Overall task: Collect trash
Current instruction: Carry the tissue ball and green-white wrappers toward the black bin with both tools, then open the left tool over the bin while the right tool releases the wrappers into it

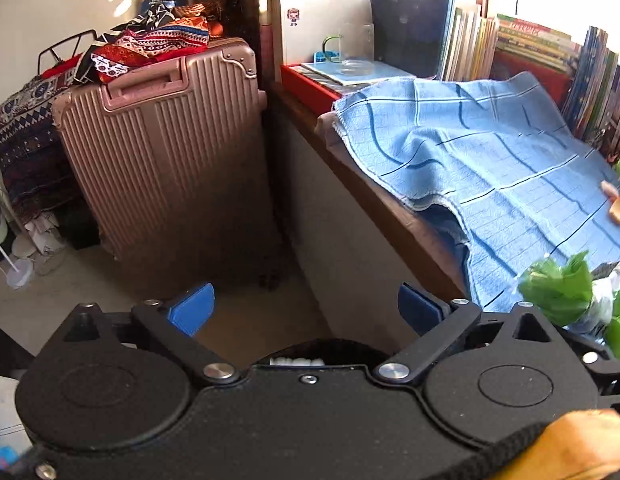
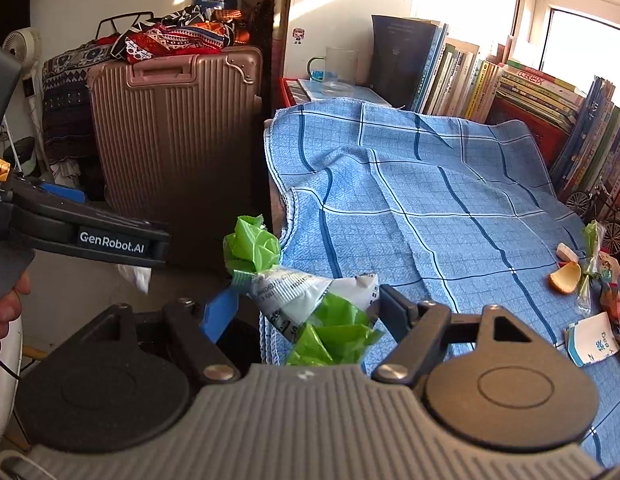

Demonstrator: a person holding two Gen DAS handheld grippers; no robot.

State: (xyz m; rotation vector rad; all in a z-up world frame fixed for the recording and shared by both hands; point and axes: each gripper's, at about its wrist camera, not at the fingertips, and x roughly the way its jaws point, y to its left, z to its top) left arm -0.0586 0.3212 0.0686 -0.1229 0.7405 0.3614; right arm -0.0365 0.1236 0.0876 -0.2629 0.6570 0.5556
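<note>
My right gripper (image 2: 310,312) is shut on a bundle of green plastic and a white printed wrapper (image 2: 310,300), held off the left edge of the table. The same bundle (image 1: 562,292) shows at the right of the left wrist view. My left gripper (image 1: 306,308) stands wide open with nothing between its blue pads (image 1: 190,308), over a dark bin opening (image 1: 330,350) with white paper (image 1: 296,361) in it. In the right wrist view a white tissue (image 2: 136,274) sits just under the left gripper (image 2: 158,248). More trash lies on the blue checked cloth (image 2: 430,200): an orange peel (image 2: 566,278), a green wrapper (image 2: 590,264) and a white-blue packet (image 2: 592,344).
A pink ribbed suitcase (image 1: 166,152) with patterned cloths on top stands on the floor left of the table. Books (image 2: 530,92), a glass mug (image 2: 338,68) and a small model bicycle (image 2: 602,216) line the table's back. A person's hand (image 2: 6,308) holds the left gripper.
</note>
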